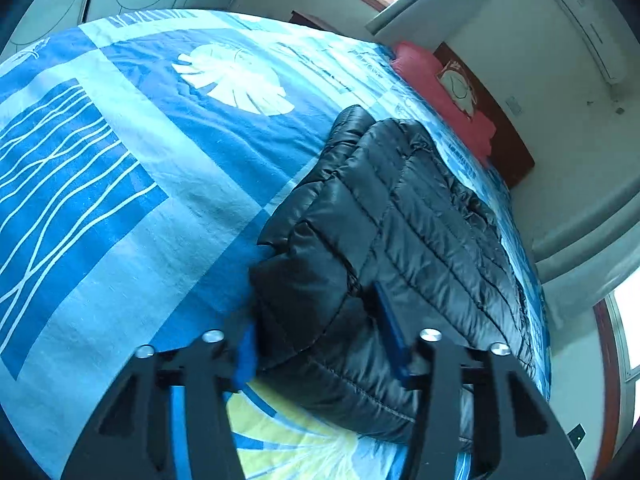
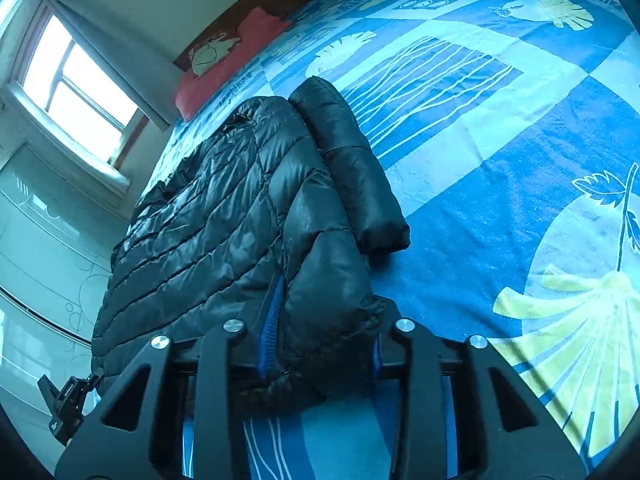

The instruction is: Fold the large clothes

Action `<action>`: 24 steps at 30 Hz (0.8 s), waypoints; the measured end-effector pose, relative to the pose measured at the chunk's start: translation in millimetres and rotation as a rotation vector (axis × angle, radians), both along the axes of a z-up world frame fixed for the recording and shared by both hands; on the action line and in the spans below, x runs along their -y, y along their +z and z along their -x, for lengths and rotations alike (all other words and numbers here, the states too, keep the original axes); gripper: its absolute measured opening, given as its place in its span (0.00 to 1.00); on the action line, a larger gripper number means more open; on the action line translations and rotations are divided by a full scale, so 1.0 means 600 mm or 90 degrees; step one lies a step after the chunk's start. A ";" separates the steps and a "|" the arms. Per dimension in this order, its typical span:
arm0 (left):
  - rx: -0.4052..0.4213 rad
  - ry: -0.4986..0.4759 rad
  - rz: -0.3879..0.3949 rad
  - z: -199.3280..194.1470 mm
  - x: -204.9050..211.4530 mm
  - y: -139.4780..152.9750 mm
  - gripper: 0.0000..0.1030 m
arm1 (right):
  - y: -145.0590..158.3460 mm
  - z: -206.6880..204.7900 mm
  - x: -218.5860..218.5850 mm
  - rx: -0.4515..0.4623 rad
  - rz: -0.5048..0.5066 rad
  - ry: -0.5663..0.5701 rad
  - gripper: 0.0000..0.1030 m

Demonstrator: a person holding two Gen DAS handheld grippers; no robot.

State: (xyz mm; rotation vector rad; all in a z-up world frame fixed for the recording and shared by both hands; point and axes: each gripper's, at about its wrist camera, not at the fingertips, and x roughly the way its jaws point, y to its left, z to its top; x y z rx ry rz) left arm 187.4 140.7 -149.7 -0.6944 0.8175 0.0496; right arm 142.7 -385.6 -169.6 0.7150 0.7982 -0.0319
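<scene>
Jacket, black quilted puffer, is lying on the blue patterned bedspread, running lengthwise from the near edge of the bed toward the red pillow at the far end. Sleeves appear already turned in; one is lying as a roll along the jacket's right side in the right wrist view.

Left gripper is pinching the near hem corner, padding bulging between its blue pads. Right gripper is likewise clamping a thick bunch of the near hem.

Judged step: both hem corners are being gripped for the lengthwise fold. Next move likely calls for lifting both corners together, level, and carrying them toward the collar without letting the slippery shell slide out.

Containers: none showing in either view.
</scene>
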 end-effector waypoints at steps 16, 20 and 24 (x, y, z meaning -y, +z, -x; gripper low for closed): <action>-0.016 0.031 0.078 0.007 -0.019 -0.025 0.55 | -0.004 0.006 0.007 0.011 -0.015 -0.005 0.28; -0.003 0.007 0.040 0.007 0.000 -0.008 0.32 | 0.001 0.012 0.002 0.023 -0.001 -0.004 0.25; 0.017 -0.010 0.021 0.024 0.008 0.019 0.24 | 0.020 0.027 -0.002 0.043 -0.001 -0.002 0.19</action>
